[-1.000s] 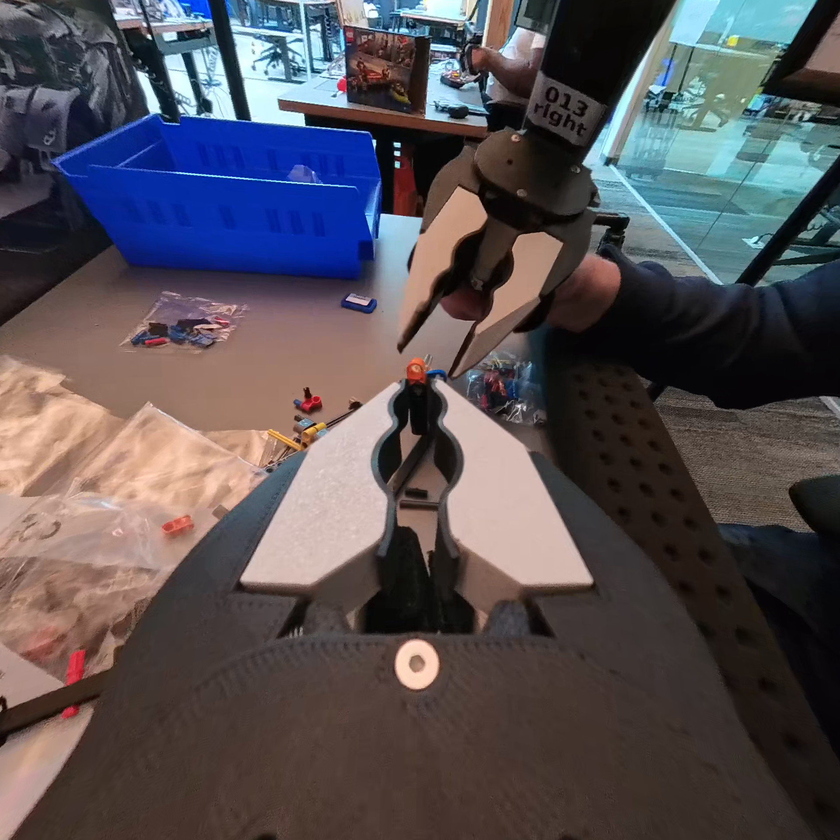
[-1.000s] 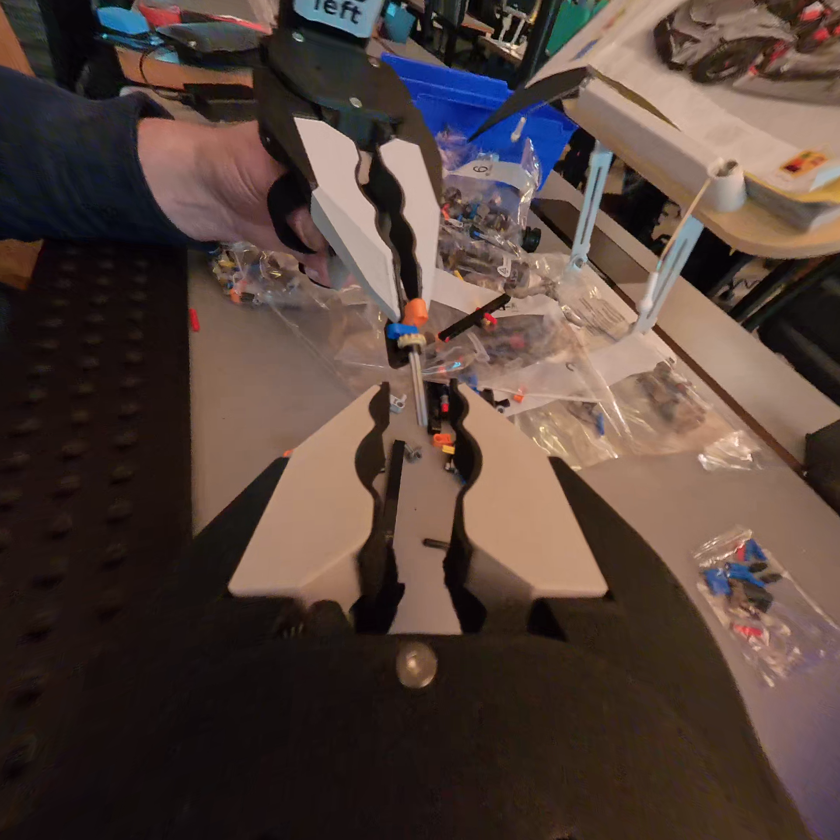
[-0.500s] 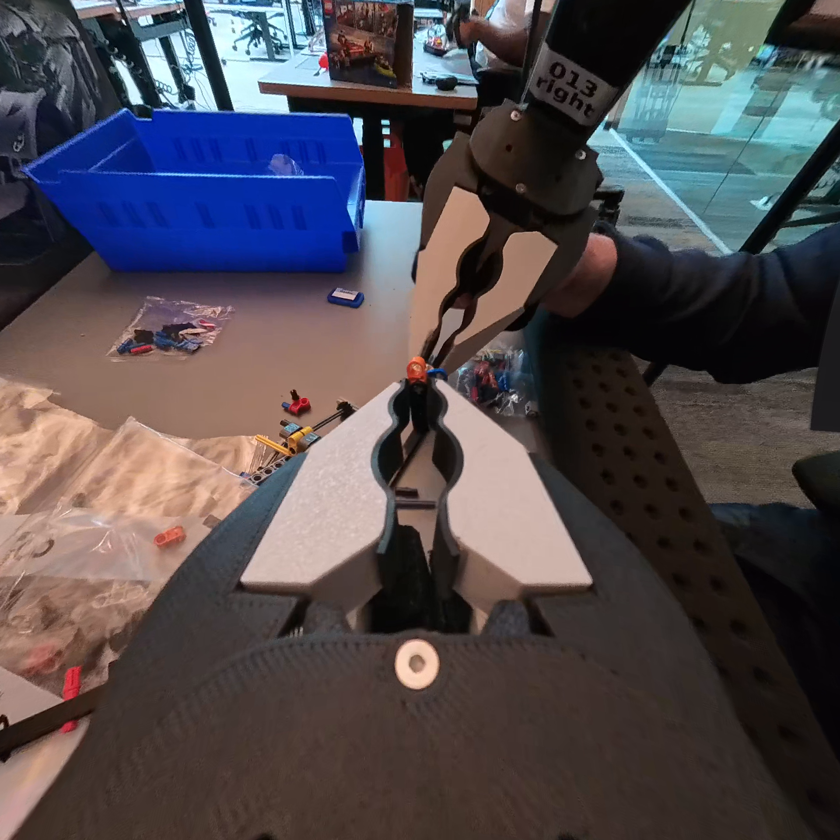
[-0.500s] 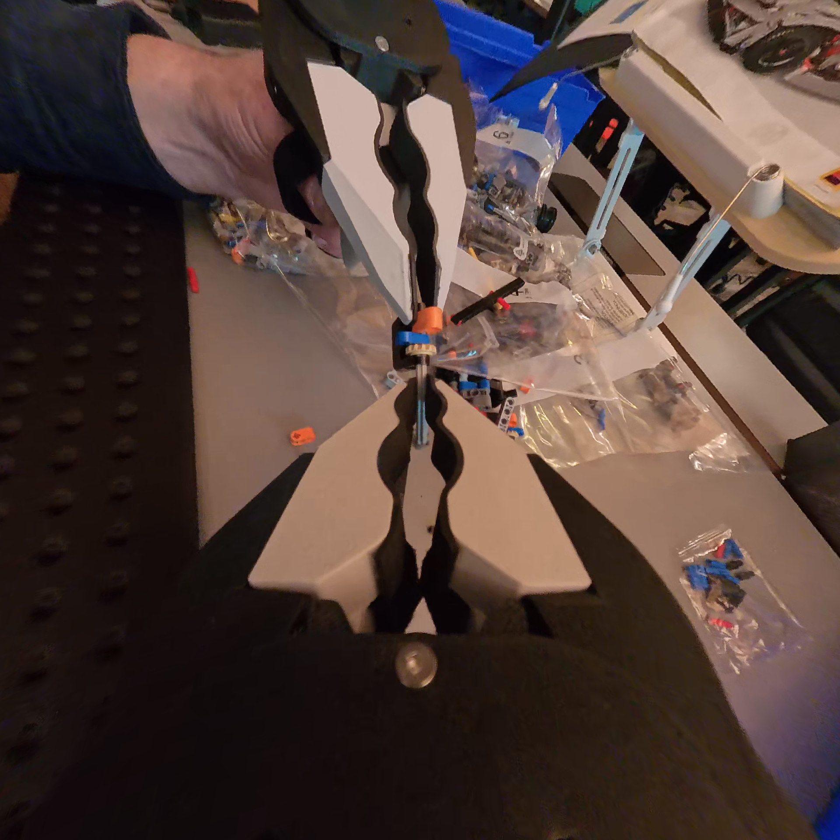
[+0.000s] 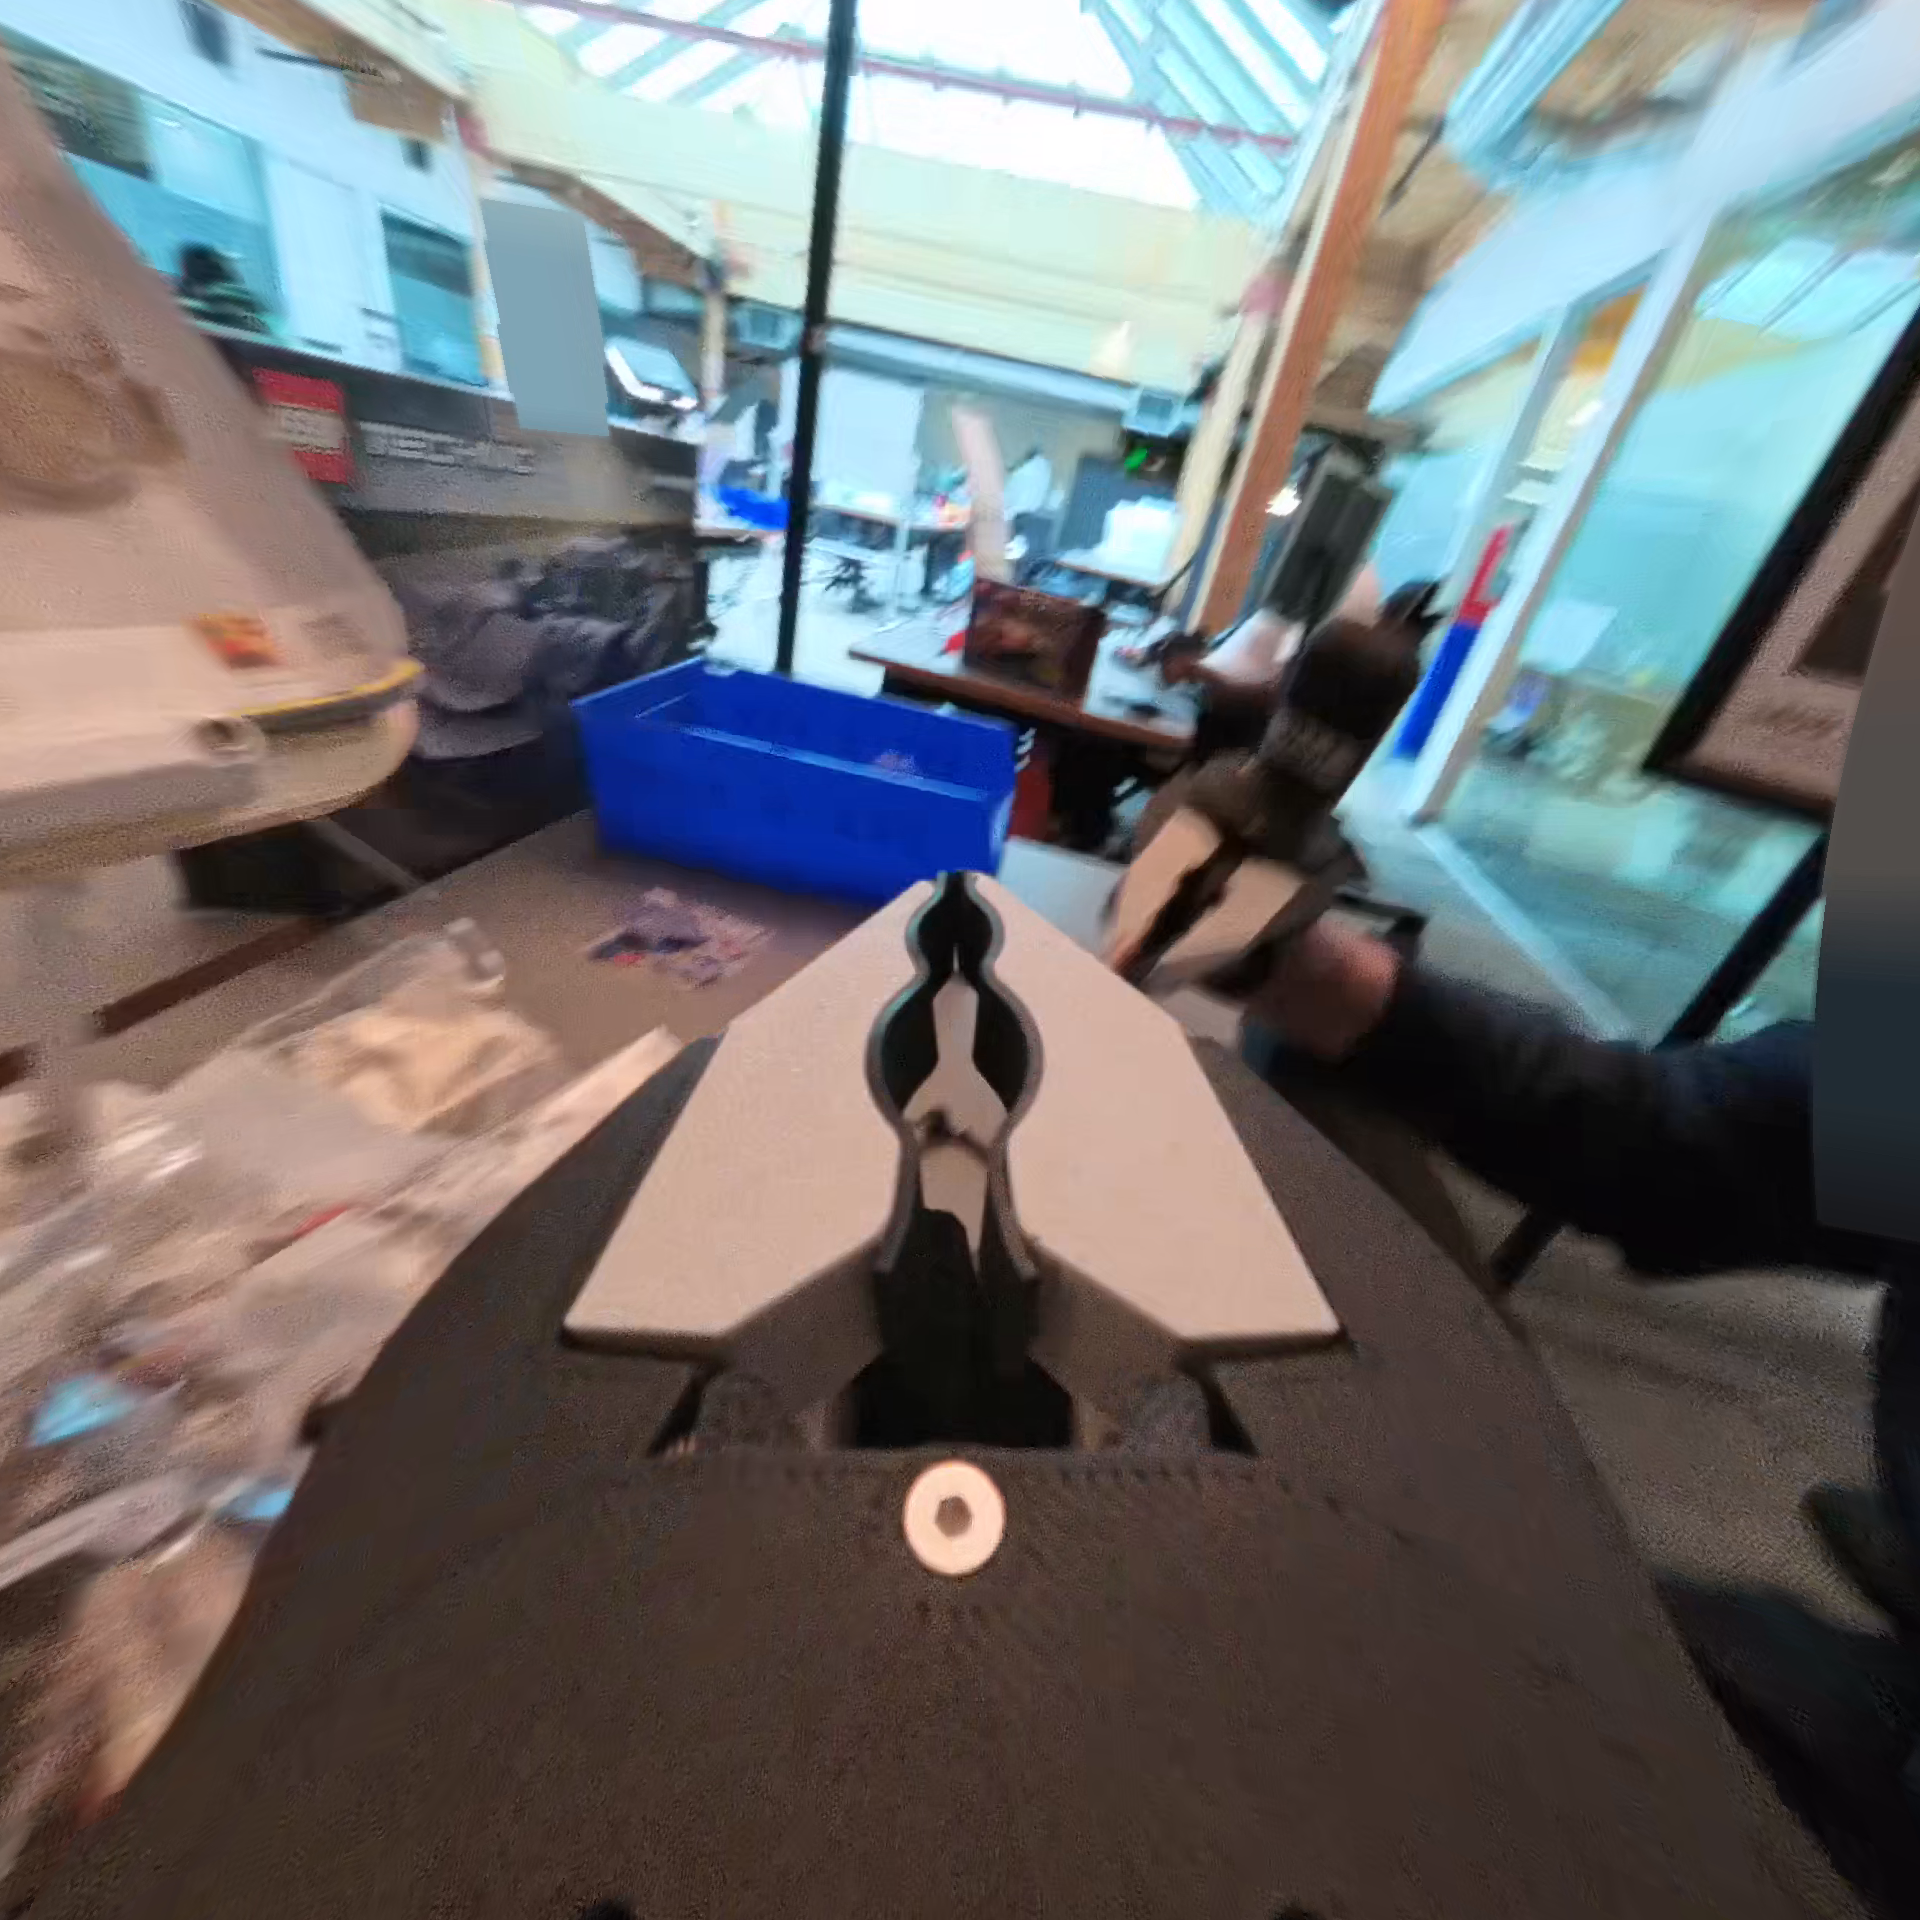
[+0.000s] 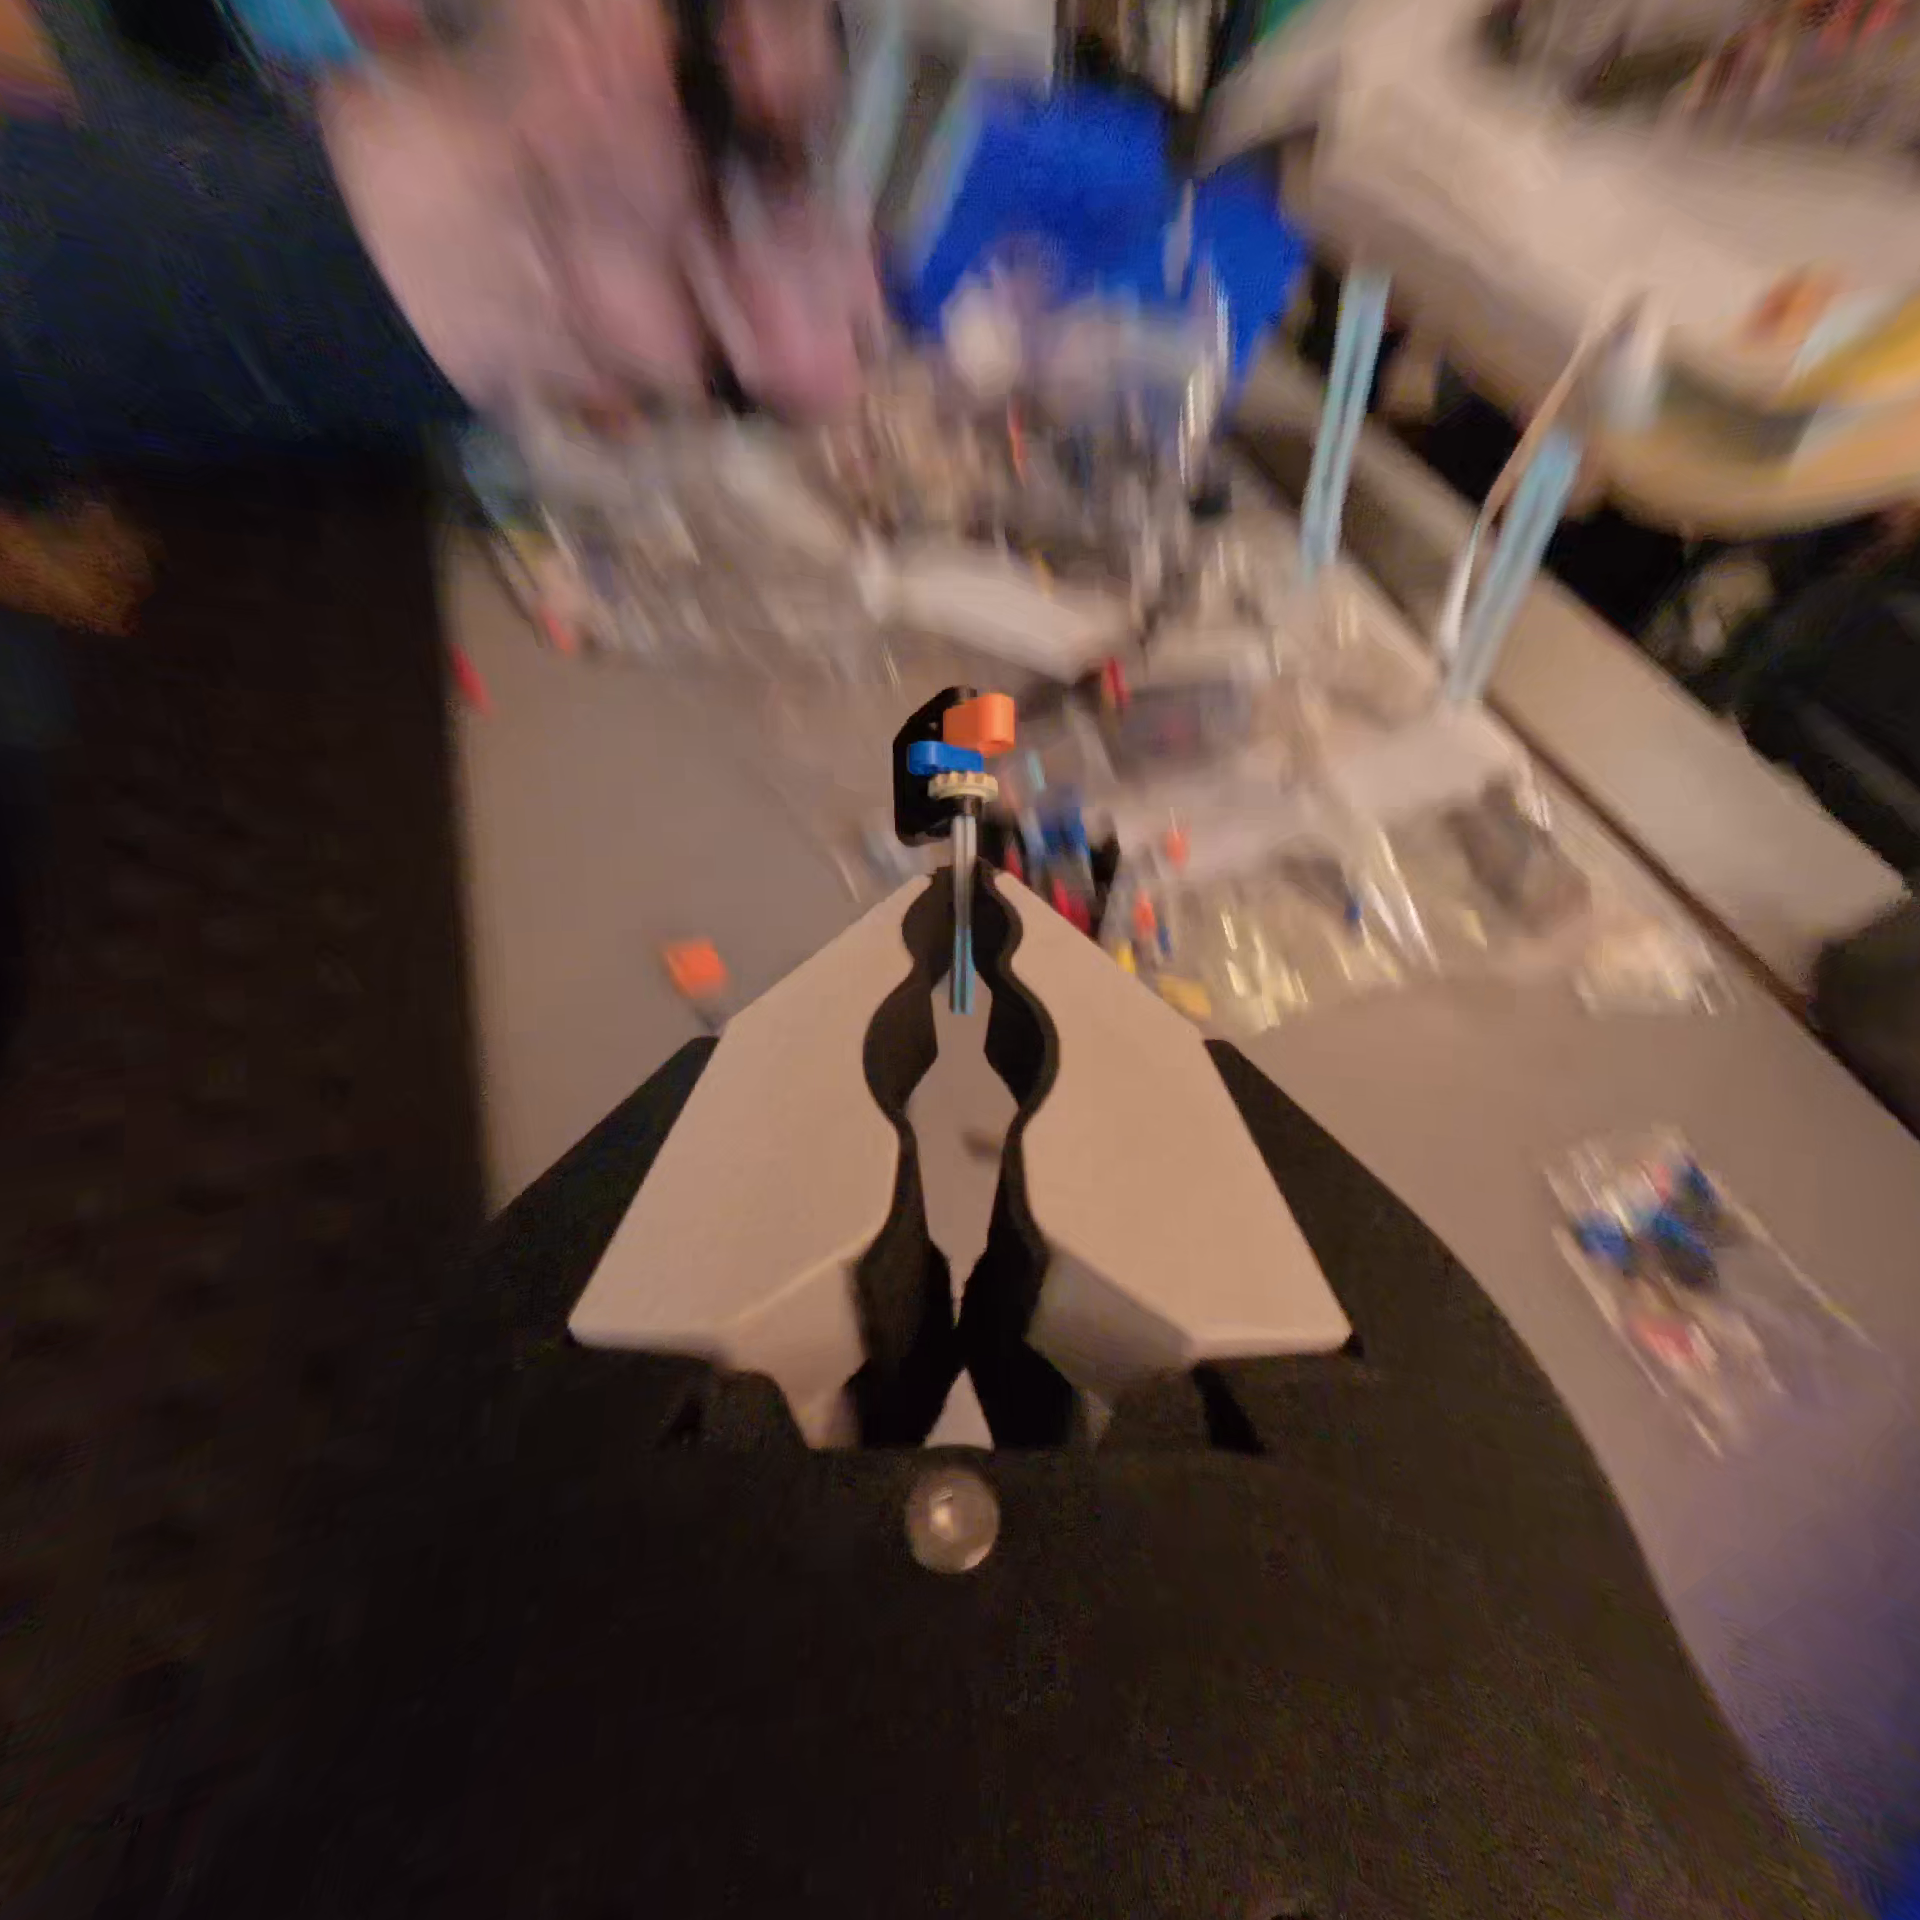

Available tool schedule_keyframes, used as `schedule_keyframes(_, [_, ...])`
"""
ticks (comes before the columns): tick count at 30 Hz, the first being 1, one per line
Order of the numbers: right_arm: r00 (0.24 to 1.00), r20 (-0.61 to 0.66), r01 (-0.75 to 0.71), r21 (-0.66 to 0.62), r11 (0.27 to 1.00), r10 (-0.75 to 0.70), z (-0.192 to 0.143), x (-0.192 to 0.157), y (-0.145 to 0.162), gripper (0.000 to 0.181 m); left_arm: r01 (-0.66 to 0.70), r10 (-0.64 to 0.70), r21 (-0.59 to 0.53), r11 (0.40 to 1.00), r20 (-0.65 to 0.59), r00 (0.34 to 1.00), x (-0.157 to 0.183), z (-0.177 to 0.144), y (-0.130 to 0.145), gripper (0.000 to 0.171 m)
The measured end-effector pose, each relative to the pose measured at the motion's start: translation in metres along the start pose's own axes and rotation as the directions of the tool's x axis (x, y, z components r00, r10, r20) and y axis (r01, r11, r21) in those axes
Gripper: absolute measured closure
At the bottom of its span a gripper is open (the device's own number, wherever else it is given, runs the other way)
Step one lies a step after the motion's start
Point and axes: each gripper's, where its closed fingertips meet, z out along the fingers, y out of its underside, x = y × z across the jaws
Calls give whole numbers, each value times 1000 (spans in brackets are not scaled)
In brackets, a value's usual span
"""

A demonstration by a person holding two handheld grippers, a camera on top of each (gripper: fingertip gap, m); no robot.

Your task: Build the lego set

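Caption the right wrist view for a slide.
Right gripper clamps the grey axle of a small lego assembly above the blurred grey table.

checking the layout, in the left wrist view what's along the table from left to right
clear plastic bags → small bag of lego parts → blue bin → right hand-held gripper → person's sleeve

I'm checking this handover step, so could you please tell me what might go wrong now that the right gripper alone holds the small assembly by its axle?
1. The right gripper pinches only the thin grey axle of the assembly; its orange, blue and black parts stick out past the tips, so it could pivot or slip.
2. Both views are motion-blurred; fast movement could shake it loose.
3. If dropped among the scattered pieces and bags, it may be hard to find.
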Motion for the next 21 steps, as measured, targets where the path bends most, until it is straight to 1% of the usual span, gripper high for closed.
schedule_keyframes(1, [1000, 27, -9, 66, 998, 7, -1, -5, -16, 181, -55, 55, -90, 994, 3, 998, 4, 2, 15, 171])
schedule_keyframes(2, [999, 30, 16, 8, 1000, -17, 9, -9, -8, 180, -66, 54, -172, 983, -70, 996, 19, 14, 35, 171])
schedule_keyframes(3, [998, 44, 40, -60, 997, -37, 19, -14, 2, 180, -88, 65, -227, 970, -109, 992, 28, 26, 51, 171])
schedule_keyframes(4, [997, 53, 53, -89, 995, -49, 24, -17, 8, 180, -138, 108, -300, 944, -113, 988, 29, 32, 66, 171])
schedule_keyframes(5, [998, 56, 40, -108, 993, -34, 24, -15, 14, 180, -163, 125, -343, 925, -132, 983, 29, 35, 74, 171])
schedule_keyframes(6, [999, 46, 31, -123, 992, -25, 24, -11, 18, 180, -112, 58, -341, 933, -165, 985, 34, 37, 77, 171])
schedule_keyframes(7, [999, 42, 39, -112, 993, -34, 23, -12, 15, 181, -95, 43, -339, 936, -156, 987, 33, 40, 81, 171])
schedule_keyframes(8, [998, 55, 45, -90, 995, -40, 23, -15, 10, 180, -143, 93, -389, 910, -144, 985, 31, 42, 93, 171])
schedule_keyframes(9, [997, 60, 45, -96, 994, -39, 24, -16, 11, 180, -183, 131, -431, 884, -147, 980, 31, 44, 101, 171])
schedule_keyframes(11, [997, 68, 40, -113, 993, -33, 26, -16, 17, 180, -171, 101, -436, 884, -179, 979, 39, 49, 106, 169])
schedule_keyframes(12, [997, 74, 37, -106, 994, -29, 26, -16, 16, 180, -173, 105, -455, 874, -171, 980, 38, 50, 112, 159])
schedule_keyframes(13, [997, 72, 37, -109, 993, -30, 27, -16, 16, 181, -188, 124, -478, 858, -161, 979, 35, 52, 118, 152])
schedule_keyframes(16, [996, 77, 61, -123, 991, -51, 31, -19, 17, 180, -195, 114, -483, 854, -192, 975, 43, 59, 125, 150])
schedule_keyframes(17, [996, 68, 69, -137, 988, -61, 31, -18, 20, 180, -203, 126, -487, 849, -187, 974, 43, 61, 126, 150])
schedule_keyframes(20, [995, 81, 74, -112, 991, -65, 31, -21, 15, 180, -207, 111, -478, 854, -223, 969, 52, 65, 128, 151])
schedule_keyframes(21, [994, 72, 86, -130, 988, -77, 33, -20, 18, 180, -215, 113, -490, 845, -229, 967, 53, 65, 132, 151])
